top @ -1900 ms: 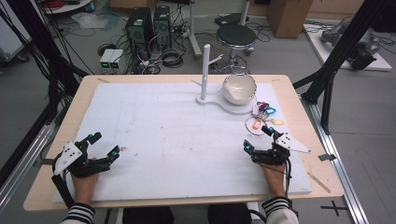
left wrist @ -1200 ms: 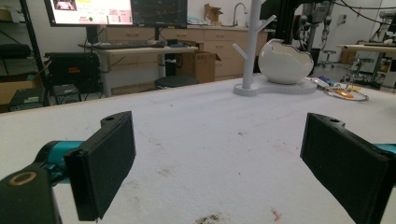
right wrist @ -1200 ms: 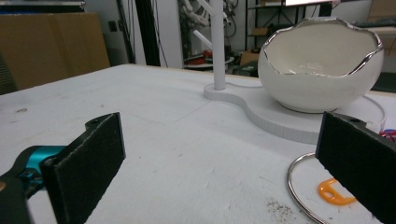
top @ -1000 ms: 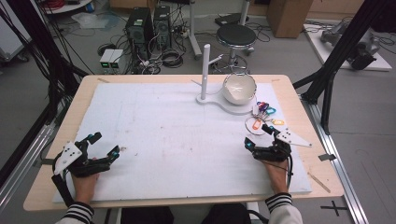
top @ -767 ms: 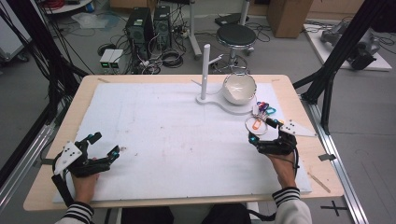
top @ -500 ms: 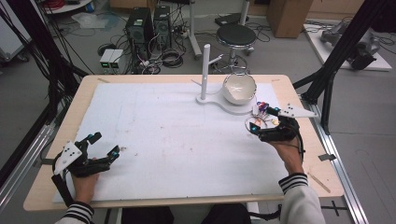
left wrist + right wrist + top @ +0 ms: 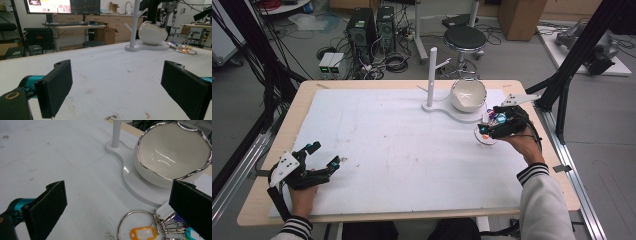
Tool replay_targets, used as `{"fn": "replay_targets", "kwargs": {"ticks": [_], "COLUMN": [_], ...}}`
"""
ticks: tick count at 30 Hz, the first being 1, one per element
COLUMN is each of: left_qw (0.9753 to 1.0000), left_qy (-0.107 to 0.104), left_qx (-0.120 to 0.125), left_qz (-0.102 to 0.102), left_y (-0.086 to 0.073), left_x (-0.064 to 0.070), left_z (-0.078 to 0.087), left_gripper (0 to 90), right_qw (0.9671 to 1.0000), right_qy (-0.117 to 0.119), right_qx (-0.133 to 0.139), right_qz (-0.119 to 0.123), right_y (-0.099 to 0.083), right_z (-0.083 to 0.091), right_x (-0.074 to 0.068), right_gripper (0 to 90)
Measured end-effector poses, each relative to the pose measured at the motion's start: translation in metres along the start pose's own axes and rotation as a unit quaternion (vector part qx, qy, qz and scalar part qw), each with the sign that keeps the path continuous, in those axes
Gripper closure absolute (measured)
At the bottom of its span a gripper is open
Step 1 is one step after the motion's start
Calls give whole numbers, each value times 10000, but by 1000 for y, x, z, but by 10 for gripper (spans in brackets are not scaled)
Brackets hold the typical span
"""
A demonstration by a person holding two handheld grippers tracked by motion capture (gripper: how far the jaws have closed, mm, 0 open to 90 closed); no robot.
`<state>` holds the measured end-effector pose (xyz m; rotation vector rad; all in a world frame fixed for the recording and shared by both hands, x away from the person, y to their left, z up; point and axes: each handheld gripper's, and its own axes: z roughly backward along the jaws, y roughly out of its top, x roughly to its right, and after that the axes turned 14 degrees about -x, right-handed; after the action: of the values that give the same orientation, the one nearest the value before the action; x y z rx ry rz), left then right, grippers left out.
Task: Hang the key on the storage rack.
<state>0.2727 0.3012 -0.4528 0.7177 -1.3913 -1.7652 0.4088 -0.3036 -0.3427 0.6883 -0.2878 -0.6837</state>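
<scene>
1. Fingers of the right gripper [image 7: 490,125] stand wide apart with nothing between them, poised over the metal key ring with coloured plastic tags [image 7: 145,230]; in the right gripper view the ring and its orange tag [image 7: 142,232] lie on the table between the two black pads.
2. Fingers of the left gripper [image 7: 324,156] are likewise spread wide and hold nothing, resting low at the near left of the white-covered wooden table [image 7: 377,135].
3. That key ring sits on the far right part of the table, just beside the flat white base [image 7: 140,186] that carries a glossy white egg-shaped bowl with a silver jagged rim [image 7: 468,94].
4. On the same base, left of the bowl, rises a white upright post with short branching pegs [image 7: 432,70].
5. Beyond the table, a round black stool [image 7: 465,36] and black computer towers [image 7: 372,25] stand on the grey floor among tangled cables.
</scene>
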Motion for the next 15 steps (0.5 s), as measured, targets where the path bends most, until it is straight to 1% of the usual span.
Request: {"fn": "replay_targets", "kwargs": {"ticks": [1, 2, 3, 4, 5, 6, 7, 8, 9, 10, 11, 13, 14, 15], "left_qw": [10000, 10000, 10000, 10000, 10000, 10000, 10000, 10000, 10000, 10000, 10000, 10000, 10000, 10000], "left_qy": [0, 3, 1, 0, -2, 7, 7, 0, 0, -4, 1, -1, 1, 1], "left_qx": [0, 4, -3, 6, 6, 10, 10, -2, -2, -1, 1, 2, 2, 2], "left_qz": [0, 2, 0, 6, 7, 9, 9, 7, 7, 14, 9, 14, 4, 4], "left_y": [0, 0, 0, 0, 0, 0, 0, 0, 0, 0, 0, 0, 0, 0], "left_x": [0, 0, 0, 0, 0, 0, 0, 0, 0, 0, 0, 0, 0, 0], "left_z": [0, 0, 0, 0, 0, 0, 0, 0, 0, 0, 0, -1, 0, 0], "left_gripper": [107, 107, 107, 107, 107, 107, 107, 107, 107, 107, 107, 107, 107, 107], "right_qw": [10000, 10000, 9998, 9991, 9991, 9978, 9978, 9964, 9964, 9946, 9946, 9929, 9917, 9917], "right_qy": [0, 26, 49, 58, 58, 117, 117, 140, 140, 145, 145, 158, 213, 213], "right_qx": [0, -68, -203, -411, -411, -619, -619, -797, -797, -981, -981, -1124, -1222, -1222], "right_qz": [0, 5, 37, 117, 117, 200, 200, 265, 265, 320, 320, 362, 330, 330], "right_y": [0, 2, 4, 8, 8, 13, 13, 16, 16, 19, 19, 20, 20, 20], "right_z": [0, -1, -4, -7, -7, -10, -10, -13, -13, -17, -17, -20, -24, -24], "right_x": [0, 1, 3, 5, 5, 6, 6, 7, 7, 8, 8, 9, 9, 9], "right_gripper": [10, 10, 10, 10, 10, 10, 10, 10, 10, 10, 10, 11, 10, 10]}}
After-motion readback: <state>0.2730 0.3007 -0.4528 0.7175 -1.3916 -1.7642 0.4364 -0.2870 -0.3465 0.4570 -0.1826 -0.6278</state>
